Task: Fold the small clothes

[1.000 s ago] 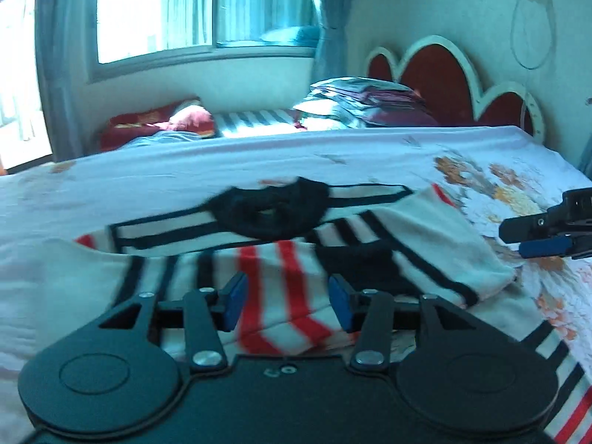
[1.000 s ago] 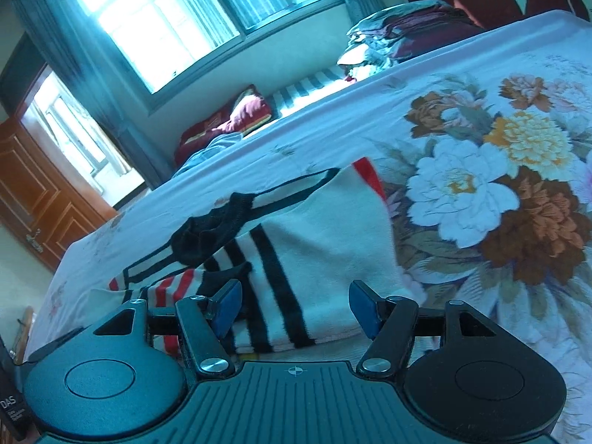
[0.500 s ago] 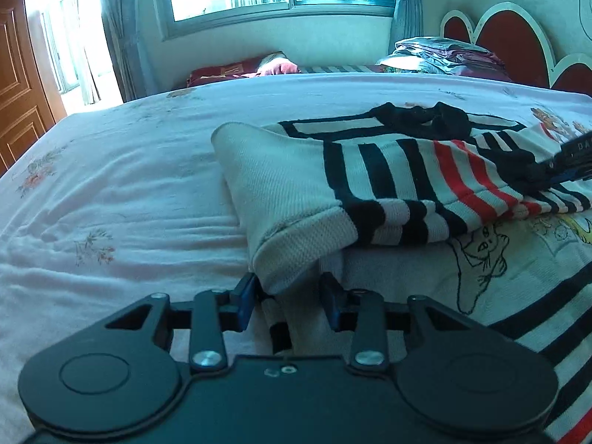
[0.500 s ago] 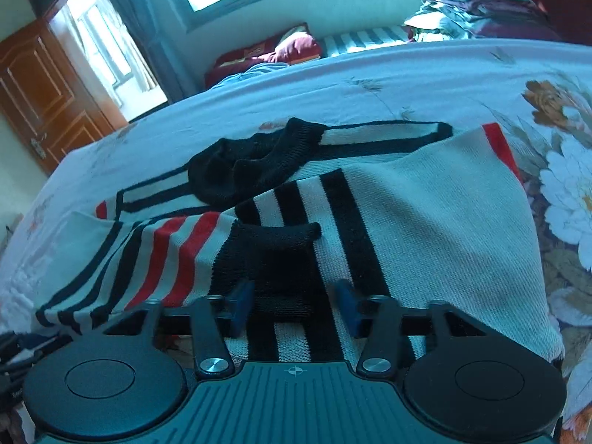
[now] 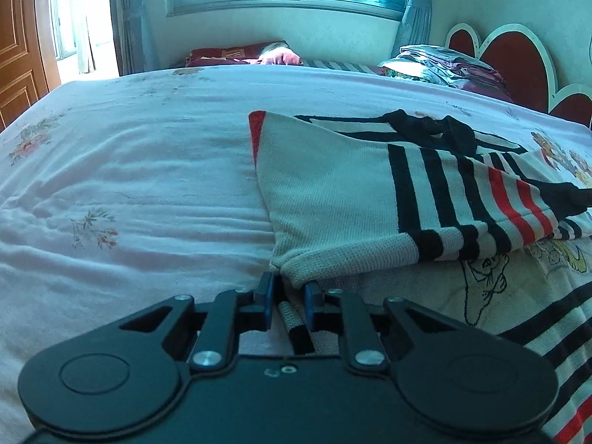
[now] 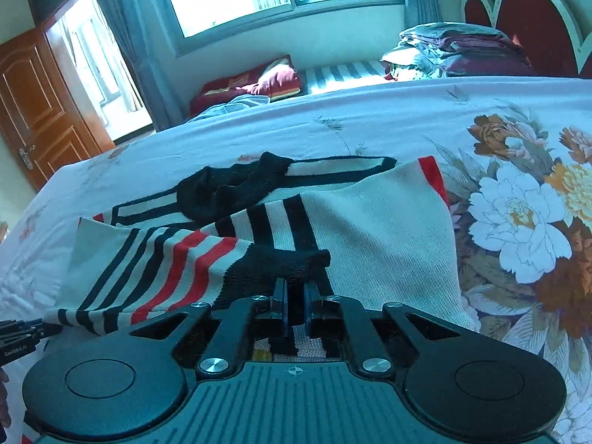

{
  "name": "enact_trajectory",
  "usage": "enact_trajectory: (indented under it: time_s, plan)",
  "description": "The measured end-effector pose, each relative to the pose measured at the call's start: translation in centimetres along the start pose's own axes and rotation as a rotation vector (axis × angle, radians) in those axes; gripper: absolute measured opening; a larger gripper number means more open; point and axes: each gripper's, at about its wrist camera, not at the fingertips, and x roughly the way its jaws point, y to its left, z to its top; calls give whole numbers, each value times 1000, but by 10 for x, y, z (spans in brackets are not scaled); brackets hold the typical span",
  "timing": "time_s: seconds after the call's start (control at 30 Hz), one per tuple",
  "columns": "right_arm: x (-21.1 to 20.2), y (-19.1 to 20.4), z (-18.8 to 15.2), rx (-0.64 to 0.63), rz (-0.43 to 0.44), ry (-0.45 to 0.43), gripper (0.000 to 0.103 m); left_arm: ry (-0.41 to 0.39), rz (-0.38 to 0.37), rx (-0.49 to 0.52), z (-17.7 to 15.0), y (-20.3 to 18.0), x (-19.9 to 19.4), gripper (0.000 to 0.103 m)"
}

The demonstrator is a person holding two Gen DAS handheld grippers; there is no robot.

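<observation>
A small white knit sweater (image 5: 333,199) with black and red stripes and a black collar lies on the bed, both sleeves folded across its body. My left gripper (image 5: 288,292) is shut on the sweater's left side edge, where the folded sleeve meets it. In the right wrist view the sweater (image 6: 370,229) spreads ahead. My right gripper (image 6: 294,303) is shut on the black cuff (image 6: 281,262) of the striped sleeve. The left gripper's tip (image 6: 18,333) shows at the far left edge.
The bed sheet (image 5: 129,185) is pale with flower prints; a large floral pattern (image 6: 525,214) lies right of the sweater. Folded bedding (image 6: 451,48) is stacked by the red headboard (image 5: 518,63). A red cushion (image 6: 259,81) lies under the window. A wooden door (image 6: 40,111) stands at left.
Both grippers have closed from open onto the sweater: the left on its side edge, the right on the black cuff. Both wrist views swung and moved lower, closer to the fabric.
</observation>
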Motion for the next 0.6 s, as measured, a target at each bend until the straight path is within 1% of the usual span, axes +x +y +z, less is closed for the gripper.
enact_trajectory:
  time_s: [0.07, 0.2, 0.27, 0.33, 0.37, 0.4, 0.47, 0.5, 0.53, 0.57, 0.6]
  plan:
    - [1, 0, 0, -10, -12, -1, 7, 7, -8, 2, 2, 1, 1, 15]
    - [-2, 5, 3, -25, -14, -37, 7, 19, -16, 1, 3, 2, 1, 15]
    - [10, 4, 0, -22, -38, 12, 7, 31, -17, 13, 3, 1, 3, 16]
    - [26, -2, -8, 5, -35, 117, 7, 47, -31, 39, 5, 0, 1, 19]
    - [23, -5, -9, 13, -28, 104, 8, 48, -32, 51, 5, 2, -3, 27]
    - [16, -7, -7, 25, -20, 90, 8, 34, -20, 51, 5, 5, -10, 44]
    - [1, -11, -1, 38, -20, 38, 8, -46, -19, 23, 5, 16, -32, 65]
    - [-4, -12, 3, 37, -10, 14, 8, -83, -33, 1, 8, 22, -41, 64]
    - [-5, -13, 8, 38, -6, 9, 8, -102, -40, -16, 12, 25, -43, 60]
    - [-3, -13, 13, 40, -8, 4, 8, -113, -58, -25, 21, 27, -41, 50]
    - [3, -13, 19, 37, -16, 3, 8, -118, -73, -23, 30, 26, -35, 44]
